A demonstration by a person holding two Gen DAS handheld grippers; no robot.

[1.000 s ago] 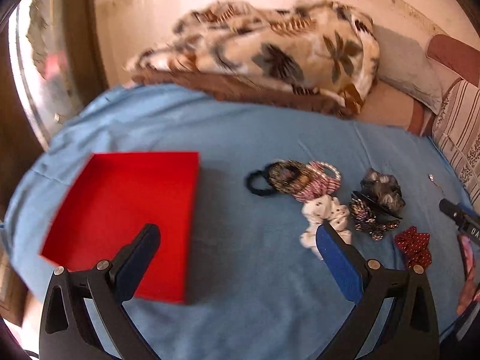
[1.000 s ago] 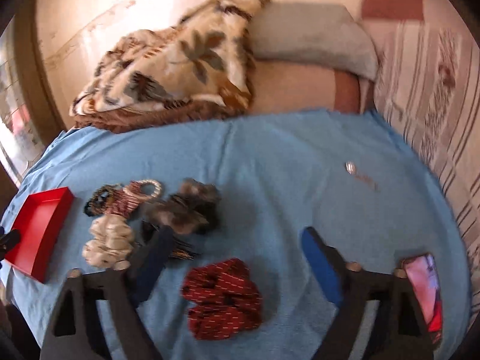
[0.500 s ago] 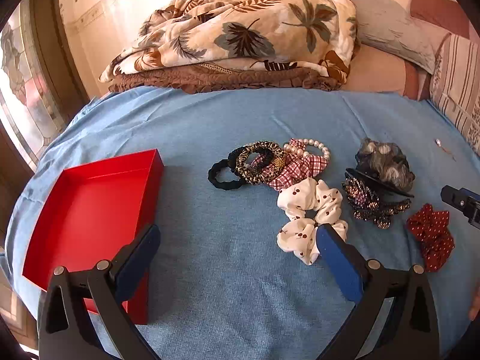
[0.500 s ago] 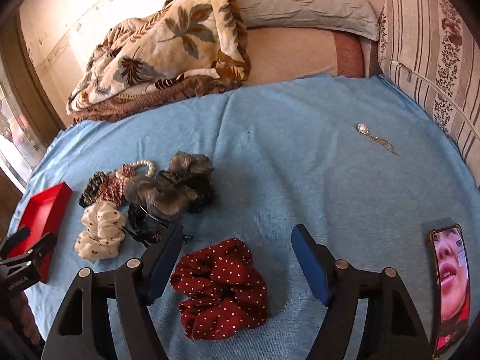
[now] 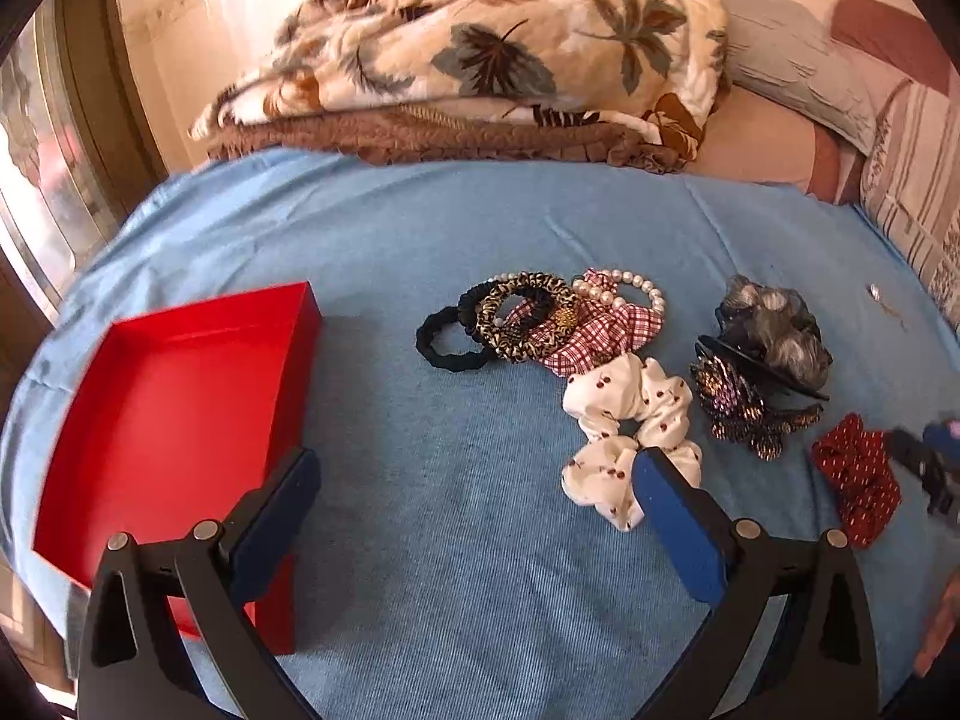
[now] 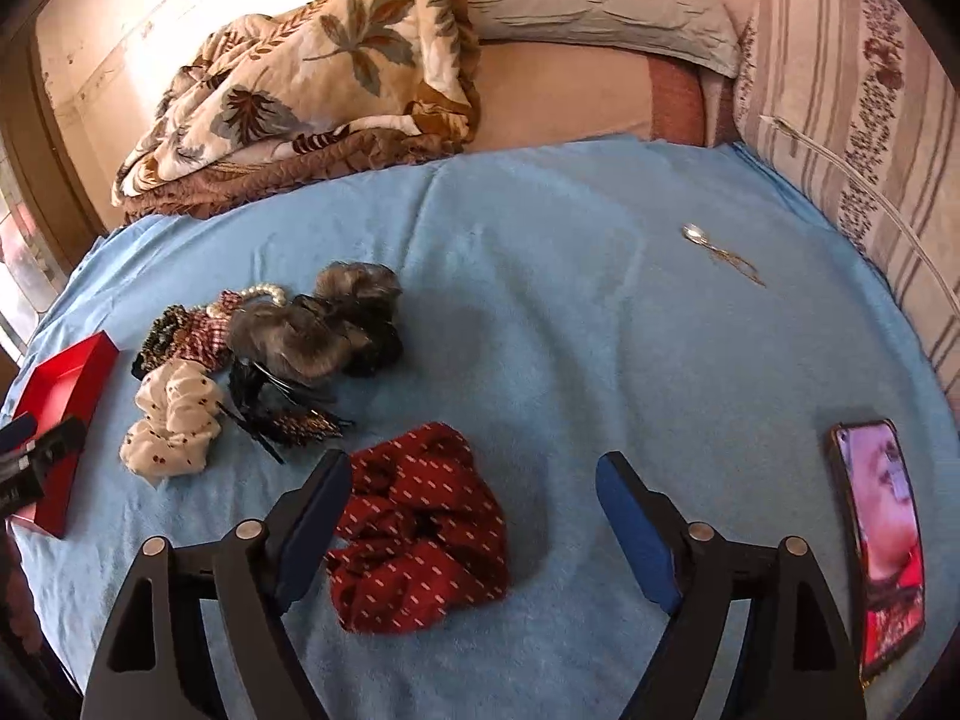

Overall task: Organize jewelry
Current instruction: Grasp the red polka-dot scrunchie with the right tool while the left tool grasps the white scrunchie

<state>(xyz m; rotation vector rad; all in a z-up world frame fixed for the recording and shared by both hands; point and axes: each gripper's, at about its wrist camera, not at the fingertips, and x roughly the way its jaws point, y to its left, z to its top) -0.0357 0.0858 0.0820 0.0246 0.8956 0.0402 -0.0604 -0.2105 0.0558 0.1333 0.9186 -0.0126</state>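
Both claws open; red scrunchie (image 6: 420,525) btwn right claw (image 6: 474,471) fingers.

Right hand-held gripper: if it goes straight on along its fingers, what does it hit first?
Most likely the dark red dotted scrunchie: it lies between the open fingers of the right hand-held gripper, nearer the left one. Depth is hard to judge; it may meet the blue sheet instead.

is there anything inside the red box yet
No, the red box shows only its bare red floor, and the scrunchies all lie outside it on the blue sheet.
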